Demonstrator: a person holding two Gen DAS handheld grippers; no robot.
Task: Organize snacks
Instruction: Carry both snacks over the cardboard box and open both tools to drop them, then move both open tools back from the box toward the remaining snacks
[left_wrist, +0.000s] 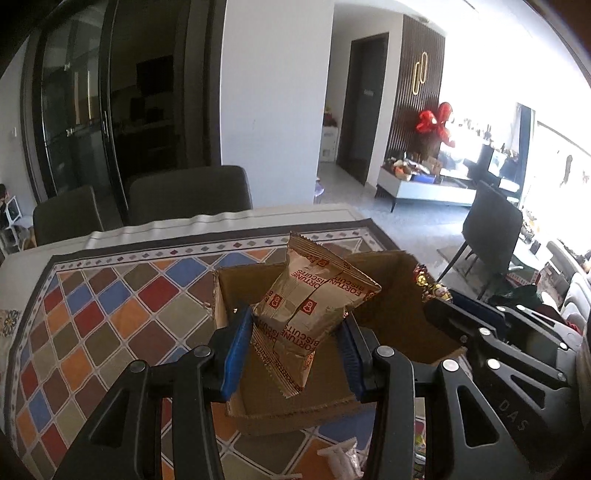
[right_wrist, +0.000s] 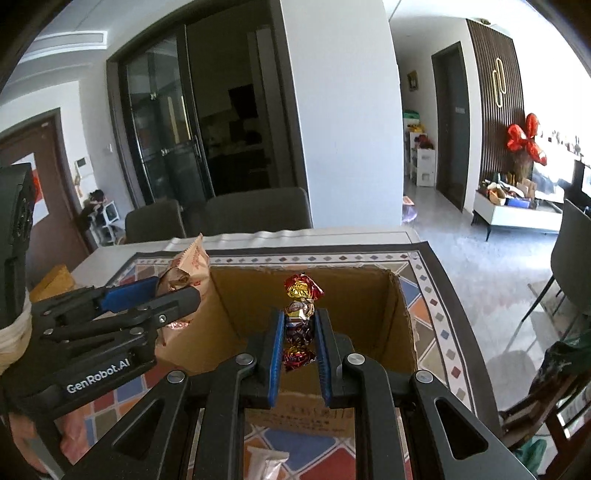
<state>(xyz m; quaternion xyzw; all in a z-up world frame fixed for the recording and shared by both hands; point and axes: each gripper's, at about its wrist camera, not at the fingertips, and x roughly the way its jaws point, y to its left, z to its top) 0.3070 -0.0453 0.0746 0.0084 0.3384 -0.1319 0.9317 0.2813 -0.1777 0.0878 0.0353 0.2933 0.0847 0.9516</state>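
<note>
An open cardboard box (left_wrist: 388, 314) sits on a tablecloth (left_wrist: 110, 295) patterned with coloured diamonds, and everything here is placed relative to that box. Behind the box, past the far edge of the table, stand two dark chairs (left_wrist: 188, 195); a third dark chair (left_wrist: 491, 229) stands on the floor off to the box's right. In front of the box, on the cloth near the camera, lies a small white wrapped item (left_wrist: 340, 458), too blurred to identify. The left gripper (left_wrist: 295, 347) is clamped on a gold biscuit packet (left_wrist: 310, 310) printed in red, its blue pads (left_wrist: 236, 350) pressing the packet's two sides; the packet hangs tilted above the left part of the box, clear of the floor of the box. The right gripper (right_wrist: 299, 332) is closed on a string of foil-wrapped candies (right_wrist: 301, 314), red, gold and dark, standing upright between its blue pads (right_wrist: 275, 354) over the box's open interior, its top candy rising past the fingertips. The two grippers hang just beside each other over the box.
</note>
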